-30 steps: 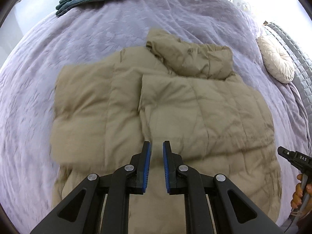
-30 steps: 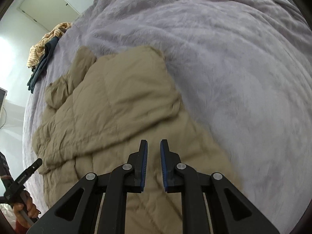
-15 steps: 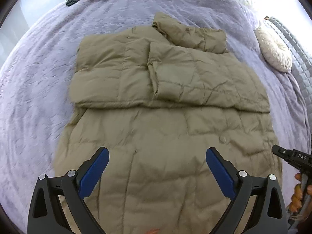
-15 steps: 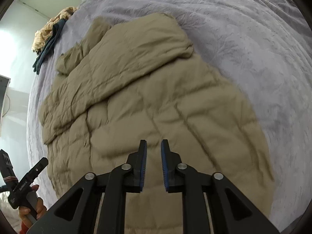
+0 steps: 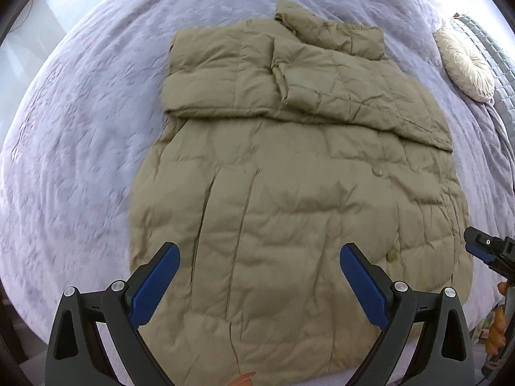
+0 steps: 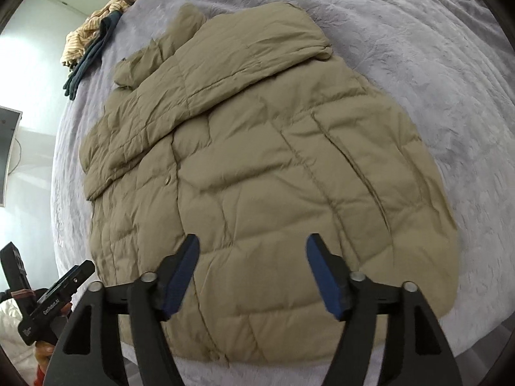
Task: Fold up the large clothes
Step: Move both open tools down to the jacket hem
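puffy khaki quilting fills the near view: left gripper (image 5: 259, 275) and right gripper (image 6: 252, 267) both hang released over the hem of the coat (image 5: 289, 193), spread on the purple bed (image 5: 80, 128), sleeves folded across the chest. slick, springy down could slip a shallow pinch. a second ago both were nearly closed, closer to the sleeves.

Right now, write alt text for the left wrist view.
A tan puffer coat lies flat on a lavender bedspread, sleeves folded across its chest. The open left claw hovers over its hem; a round cream cushion sits at right.
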`<state>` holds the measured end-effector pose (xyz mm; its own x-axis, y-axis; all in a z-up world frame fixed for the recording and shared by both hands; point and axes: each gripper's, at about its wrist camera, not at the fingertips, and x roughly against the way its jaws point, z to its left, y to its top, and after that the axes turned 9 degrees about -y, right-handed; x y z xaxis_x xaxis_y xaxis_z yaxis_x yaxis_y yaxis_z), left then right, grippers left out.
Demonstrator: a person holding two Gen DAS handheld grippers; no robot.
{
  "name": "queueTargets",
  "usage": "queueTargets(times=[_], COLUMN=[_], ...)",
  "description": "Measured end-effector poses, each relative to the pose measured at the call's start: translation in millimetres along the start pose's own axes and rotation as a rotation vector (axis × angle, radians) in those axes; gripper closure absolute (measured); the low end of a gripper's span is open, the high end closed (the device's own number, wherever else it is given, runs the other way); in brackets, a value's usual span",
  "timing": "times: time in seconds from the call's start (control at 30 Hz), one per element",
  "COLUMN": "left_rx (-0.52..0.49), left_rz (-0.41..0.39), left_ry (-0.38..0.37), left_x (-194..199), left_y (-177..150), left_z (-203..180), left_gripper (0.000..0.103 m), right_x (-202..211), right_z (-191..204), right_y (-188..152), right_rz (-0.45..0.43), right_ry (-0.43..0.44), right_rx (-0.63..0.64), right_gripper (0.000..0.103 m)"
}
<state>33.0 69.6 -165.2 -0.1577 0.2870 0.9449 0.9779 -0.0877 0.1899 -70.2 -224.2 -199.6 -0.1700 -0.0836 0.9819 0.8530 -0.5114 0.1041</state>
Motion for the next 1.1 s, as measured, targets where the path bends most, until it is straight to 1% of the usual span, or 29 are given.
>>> queueTargets(times=[0.1, 0.2, 0.27, 0.3, 0.33, 0.4, 0.6, 0.63, 0.67, 0.77, 0.87, 0.9, 0.93, 1.07, 1.1], left_rx=[0.022, 0.011, 0.008, 0.008, 0.009, 0.006, 0.009, 0.011, 0.017, 0.028, 0.032, 0.044, 0.055, 0.117, 0.135], left_rz=[0.021, 0.041, 0.054, 0.057, 0.059, 0.065, 0.087, 0.088, 0.089, 0.095, 0.110, 0.117, 0.125, 0.155, 0.161], left_ry=[-0.012, 0.003, 0.010, 0.012, 0.019, 0.030, 0.040, 0.036, 0.027, 0.020, 0.062, 0.065, 0.058, -0.039, -0.066], left_x=[5, 8, 9, 9, 10, 11, 13, 13, 15, 16, 14, 14, 14, 15, 16], left_y=[-4, -8, -12, -14, -16, -19, -28, -29, -30, -36, -43, -46, -48, -59, -62], left_z=[1, -1, -1, -1, 0, 2, 7, 8, 9, 16, 26, 32, 36, 56, 60], left_gripper=[0.003, 0.003, 0.003, 0.003, 0.003, 0.003, 0.003, 0.003, 0.003, 0.003, 0.003, 0.003, 0.003, 0.003, 0.003], right_x=[2, 3, 4, 3, 2, 1, 1, 1, 2, 5, 6, 6, 5, 1, -2], right_z=[-1, -1, -1, -1, -2, -4, -14, -16, -20, -30, -44, -49, -55, -78, -85], right_y=[-6, -11, -15, -17, -18, -23, -36, -37, -39, -45, -50, -51, -51, -57, -59], right_rz=[0.029, 0.041, 0.042, 0.044, 0.049, 0.056, 0.066, 0.068, 0.069, 0.060, 0.075, 0.078, 0.084, 0.120, 0.145], right_ry=[0.000, 0.011, 0.034, 0.046, 0.060, 0.088, 0.120, 0.120, 0.120, 0.123, 0.112, 0.109, 0.110, 0.120, 0.123], right_rx=[-0.019, -0.030, -0.037, -0.040, -0.044, -0.063, -0.120, -0.125, -0.137, -0.173, -0.203, -0.222, -0.238, -0.319, -0.330], right_gripper=[0.030, 0.027, 0.026, 0.022, 0.015, 0.015, 0.015, 0.013, 0.001, 0.000, 0.000, 0.000, 0.000, 0.000, 0.000])
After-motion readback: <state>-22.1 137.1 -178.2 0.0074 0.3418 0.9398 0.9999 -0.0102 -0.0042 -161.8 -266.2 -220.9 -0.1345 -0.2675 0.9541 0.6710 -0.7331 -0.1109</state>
